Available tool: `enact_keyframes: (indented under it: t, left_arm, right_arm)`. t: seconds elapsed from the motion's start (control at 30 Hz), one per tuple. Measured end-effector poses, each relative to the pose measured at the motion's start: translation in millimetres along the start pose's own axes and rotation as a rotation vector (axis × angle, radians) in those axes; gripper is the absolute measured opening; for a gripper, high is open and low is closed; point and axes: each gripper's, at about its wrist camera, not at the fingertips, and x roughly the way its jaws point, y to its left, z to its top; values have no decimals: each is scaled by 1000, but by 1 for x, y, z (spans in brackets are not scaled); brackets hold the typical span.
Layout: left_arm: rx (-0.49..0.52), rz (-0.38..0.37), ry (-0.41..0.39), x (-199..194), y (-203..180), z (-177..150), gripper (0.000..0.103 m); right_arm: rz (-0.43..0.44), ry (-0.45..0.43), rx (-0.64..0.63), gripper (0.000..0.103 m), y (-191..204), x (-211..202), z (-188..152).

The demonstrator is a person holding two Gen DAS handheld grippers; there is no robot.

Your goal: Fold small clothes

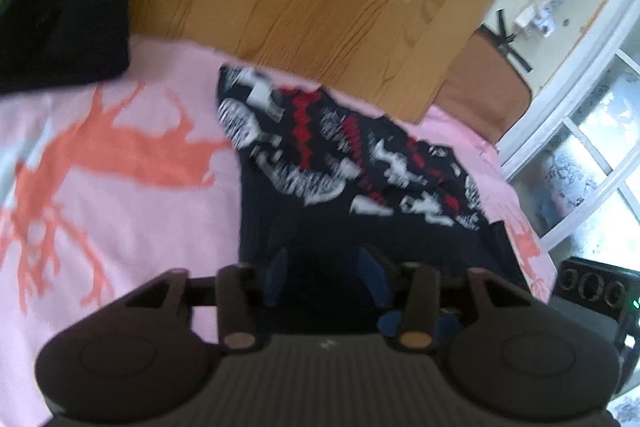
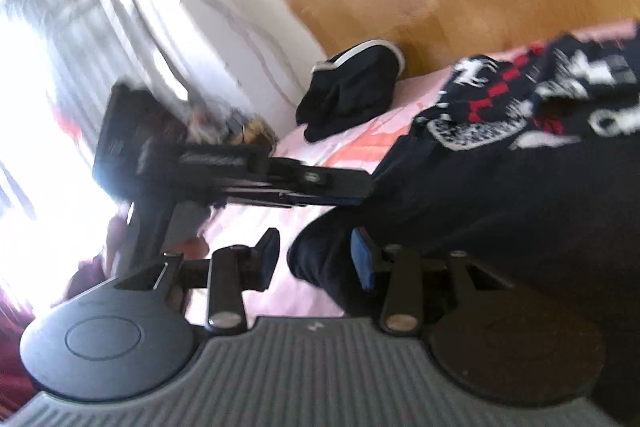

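Patterned dark garment (image 1: 340, 155) sits blurred mid-frame; your left fingers (image 1: 280, 279) gape around its plain fabric, your right fingers (image 2: 362, 259) stand apart over a fold.

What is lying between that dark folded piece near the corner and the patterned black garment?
Only the pink blanket with its orange print; the left wrist view shows that stretch bare between the dark folded garment and the patterned black garment.

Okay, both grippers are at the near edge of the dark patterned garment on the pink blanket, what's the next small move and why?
Probably close the right gripper on the dark fold of the patterned garment between its fingers. They stand apart around that edge on the pink blanket, not pressing it. The left gripper is also open over the fabric.
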Motion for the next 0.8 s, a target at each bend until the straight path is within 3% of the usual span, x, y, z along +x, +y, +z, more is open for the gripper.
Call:
enact_keyframes:
  t: [0.1,0.17,0.33,0.5,0.7,0.8]
  left_arm:
    - [29,0,0,13,-7,11,47]
    - [41,-3,4,24,-9,18,48]
    - [52,8,6,52,-3,22,49]
    - [33,-42,-13,60,11,12,51]
    - [112,-52,-29,62,0,8,70]
    - [120,-61,-27,62,-1,8,73]
  right_arm:
    - [14,-38,124,44,-16,-7,5]
    - [12,-62,191,50,-23,-13,6]
    - [38,-91,334,54,-41,-18,7]
    - [41,-83,325,58,-39,-19,7]
    - [48,-78,307,63,-38,-13,10]
    - [51,-77,299,65,-40,-10,10]
